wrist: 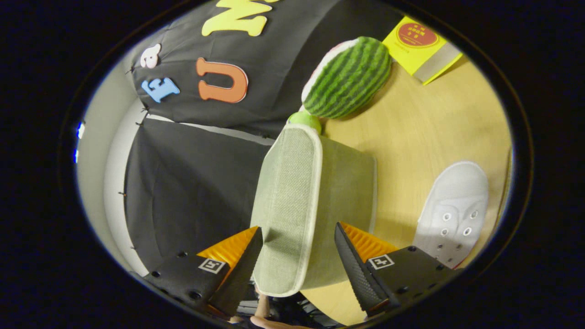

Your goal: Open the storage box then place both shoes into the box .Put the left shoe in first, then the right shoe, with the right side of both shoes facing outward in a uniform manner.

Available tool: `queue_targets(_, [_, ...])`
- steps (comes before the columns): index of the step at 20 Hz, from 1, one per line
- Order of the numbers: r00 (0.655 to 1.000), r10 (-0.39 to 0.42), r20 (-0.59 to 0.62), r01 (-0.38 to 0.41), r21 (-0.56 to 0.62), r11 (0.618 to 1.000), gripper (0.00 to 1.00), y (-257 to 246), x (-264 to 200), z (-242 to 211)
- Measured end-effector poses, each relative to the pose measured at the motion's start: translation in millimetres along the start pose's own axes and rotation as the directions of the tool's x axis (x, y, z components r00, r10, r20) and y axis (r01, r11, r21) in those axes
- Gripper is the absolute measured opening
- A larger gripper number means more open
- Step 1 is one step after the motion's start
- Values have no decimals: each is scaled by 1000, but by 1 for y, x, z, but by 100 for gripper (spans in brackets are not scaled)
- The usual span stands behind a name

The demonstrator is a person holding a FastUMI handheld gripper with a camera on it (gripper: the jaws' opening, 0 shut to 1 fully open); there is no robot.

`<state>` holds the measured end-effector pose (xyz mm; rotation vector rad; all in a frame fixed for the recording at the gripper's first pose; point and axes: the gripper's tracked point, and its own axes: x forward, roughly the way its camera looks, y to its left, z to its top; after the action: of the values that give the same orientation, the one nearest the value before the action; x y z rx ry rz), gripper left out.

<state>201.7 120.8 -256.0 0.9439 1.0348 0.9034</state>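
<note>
Fabric: pale green woven cloth with a lighter piped edge makes up the storage box [315, 192], which stands on the wooden table [425, 132].
Box position: it sits between the two fingers and runs on beyond them toward 12 o'clock; its near lower corner hangs level with the fingertips.
Lid: a flat padded panel [285, 201] is seen edge-on along the box's 9 o'clock side; whether it is lifted off the box body cannot be told from this angle.
Gripper [298, 242]: jaws apart, one finger on each side of the box; the finger at 9 o'clock lies against the panel's edge, while the one at 3 o'clock looks just short of the box wall, so a firm clamp cannot be confirmed.
Shoe [454, 210]: a white canvas shoe with metal eyelets lies on the table at 3 o'clock of the box, apart from it, toe pointing to 12 o'clock.
Watermelon toy [349, 77]: a striped green plush piece rests beyond the box at 12 o'clock, near it.
Green ball [305, 120]: a small rounded green thing sits just at the box's far corner, under the watermelon toy.
Yellow book [420, 48]: lies on the table past the watermelon toy, toward 1 o'clock.
</note>
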Motion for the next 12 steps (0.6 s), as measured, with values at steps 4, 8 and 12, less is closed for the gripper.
queue_targets(4, [997, 72, -26, -70, 57, 996, 80, -1, 2, 3])
queue_targets(8, [993, 115, -3, -115, 28, 993, 38, 0, -7, 11])
queue_targets(12, [990, 136, 30, -135, -5, 991, 12, 15, -20, 20])
